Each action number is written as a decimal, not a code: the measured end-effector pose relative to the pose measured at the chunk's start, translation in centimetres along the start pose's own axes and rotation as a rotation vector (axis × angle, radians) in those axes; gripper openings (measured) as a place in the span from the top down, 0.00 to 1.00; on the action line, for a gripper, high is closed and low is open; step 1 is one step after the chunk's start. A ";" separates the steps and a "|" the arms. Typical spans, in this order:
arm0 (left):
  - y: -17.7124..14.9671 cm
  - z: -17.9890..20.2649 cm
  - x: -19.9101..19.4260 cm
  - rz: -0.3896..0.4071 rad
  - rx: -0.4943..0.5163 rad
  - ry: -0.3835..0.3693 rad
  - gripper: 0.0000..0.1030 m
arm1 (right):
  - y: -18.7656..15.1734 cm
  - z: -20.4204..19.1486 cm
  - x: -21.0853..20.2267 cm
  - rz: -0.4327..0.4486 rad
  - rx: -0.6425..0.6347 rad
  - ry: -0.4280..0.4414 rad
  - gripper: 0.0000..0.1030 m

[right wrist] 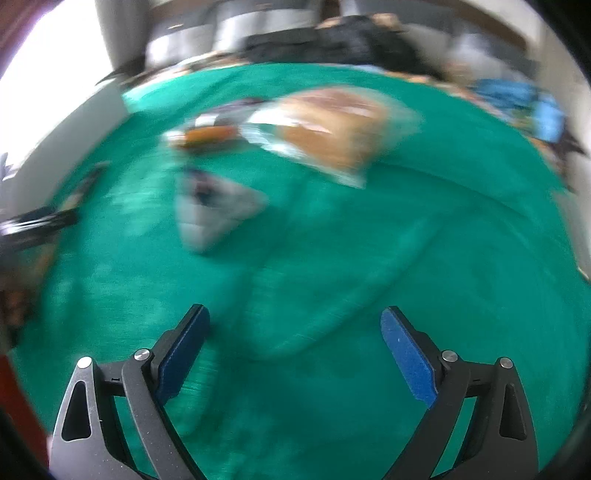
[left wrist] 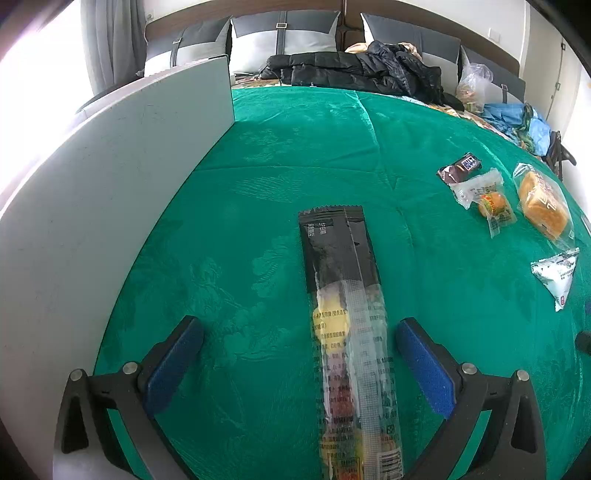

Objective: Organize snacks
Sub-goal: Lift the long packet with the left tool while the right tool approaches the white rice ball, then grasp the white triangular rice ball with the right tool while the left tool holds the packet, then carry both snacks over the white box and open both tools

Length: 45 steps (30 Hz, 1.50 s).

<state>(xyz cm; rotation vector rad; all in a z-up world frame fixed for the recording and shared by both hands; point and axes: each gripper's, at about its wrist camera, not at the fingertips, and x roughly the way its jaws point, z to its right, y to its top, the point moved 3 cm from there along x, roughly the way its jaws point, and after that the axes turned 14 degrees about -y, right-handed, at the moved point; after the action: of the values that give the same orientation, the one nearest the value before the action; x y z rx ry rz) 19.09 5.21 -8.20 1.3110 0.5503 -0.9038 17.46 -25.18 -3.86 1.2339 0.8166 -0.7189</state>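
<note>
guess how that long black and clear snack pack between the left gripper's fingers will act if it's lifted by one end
The long snack pack is thin film, so it would probably sag or bend. The glossy wrapper may slip between the left gripper pads. It lies flat, so rolling seems unlikely.

Both wrist views low over green cloth (left wrist: 295, 147), facing sofa (left wrist: 284, 33)

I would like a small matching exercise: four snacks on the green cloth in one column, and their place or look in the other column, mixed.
1. long snack pack
2. bread bag
3. dark brown wrapper
4. white triangular packet

a. farthest of the group at the right
b. nearest of the group at the right
c. between the open left hand-held gripper fingers
d. orange-brown loaf inside

Pairs: 1-c, 2-d, 3-a, 4-b
</note>
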 end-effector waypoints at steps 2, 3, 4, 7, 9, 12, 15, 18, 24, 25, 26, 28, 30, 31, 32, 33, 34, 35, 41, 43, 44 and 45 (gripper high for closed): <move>0.0 0.0 0.0 0.000 0.000 0.002 0.00 | 1.8 -1.4 -0.6 0.060 -0.045 0.010 0.08; 0.0 0.0 0.0 0.000 0.000 0.002 0.00 | 2.8 -1.9 -0.6 0.079 -0.064 0.005 0.08; 0.0 -0.1 0.0 0.000 0.000 0.001 0.00 | 3.6 -2.4 -0.3 0.086 -0.076 0.005 0.08; 0.0 -0.1 0.0 0.000 0.000 0.001 0.00 | 5.9 -4.0 2.0 0.056 -0.134 -0.022 0.10; 0.0 -0.1 0.0 0.000 0.000 0.001 0.00 | 6.5 -4.9 3.5 0.019 -0.163 -0.016 0.14; 0.0 -0.1 0.0 0.000 0.000 0.000 0.00 | 6.4 -5.0 3.2 0.025 -0.136 0.006 0.49; 0.1 0.0 0.2 -0.001 0.000 0.001 0.00 | 5.0 -5.5 2.2 -0.001 -0.112 0.028 0.50; 0.0 0.1 0.1 -0.005 0.007 -0.002 0.00 | 2.9 -6.2 0.6 -0.027 -0.069 0.079 0.50; -1.4 1.3 -1.7 -0.097 0.093 -0.064 0.44 | -1.9 -5.9 -3.2 -0.071 0.141 0.215 0.50; -1.6 1.8 -2.2 -0.111 0.119 -0.081 0.62 | -2.4 -5.9 -3.5 -0.079 0.168 0.232 0.50; -1.7 2.0 -2.5 -0.128 0.141 -0.079 0.78 | -3.2 -5.9 -3.9 -0.089 0.204 0.254 0.50; -2.5 2.1 -3.3 -0.160 0.142 -0.114 0.87 | -4.2 -6.2 -4.9 -0.095 0.251 0.290 0.50; -3.2 1.9 -4.2 -0.167 0.098 -0.151 0.87 | -4.3 -6.5 -5.9 -0.085 0.272 0.308 0.50; -3.7 1.7 -4.9 -0.161 0.064 -0.178 0.87 | -4.1 -6.6 -6.6 -0.069 0.284 0.317 0.50; -4.1 1.6 -5.4 -0.156 0.040 -0.194 0.88 | -3.9 -6.5 -7.0 -0.056 0.290 0.319 0.50; -4.9 1.6 -6.2 -0.147 0.008 -0.217 0.88 | -3.7 -6.7 -7.5 -0.042 0.288 0.309 0.50; -5.5 1.7 -6.8 -0.142 -0.013 -0.238 0.88 | -3.7 -7.1 -7.6 -0.049 0.266 0.288 0.50; -5.9 1.7 -7.3 -0.138 -0.030 -0.255 0.88 | -3.9 -7.4 -7.6 -0.065 0.247 0.276 0.50; -4.7 1.2 -13.7 -0.042 -0.096 -0.340 0.88 | -2.2 -10.5 -7.8 -0.107 0.202 0.304 0.50; -3.0 -0.5 -16.7 0.016 -0.112 -0.339 0.88 | -0.2 -12.5 -9.1 -0.081 0.177 0.336 0.50; -2.2 -1.6 -18.0 0.040 -0.120 -0.326 0.88 | 1.3 -14.0 -10.1 -0.058 0.154 0.360 0.50; -1.5 -3.0 -19.3 0.066 -0.129 -0.303 0.88 | 3.2 -16.0 -11.3 -0.030 0.126 0.392 0.50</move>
<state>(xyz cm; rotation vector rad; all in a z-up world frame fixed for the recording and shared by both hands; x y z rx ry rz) 7.45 12.98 5.58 1.0464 0.3209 -0.9742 11.88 -8.50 5.34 1.5056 1.1254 -0.5655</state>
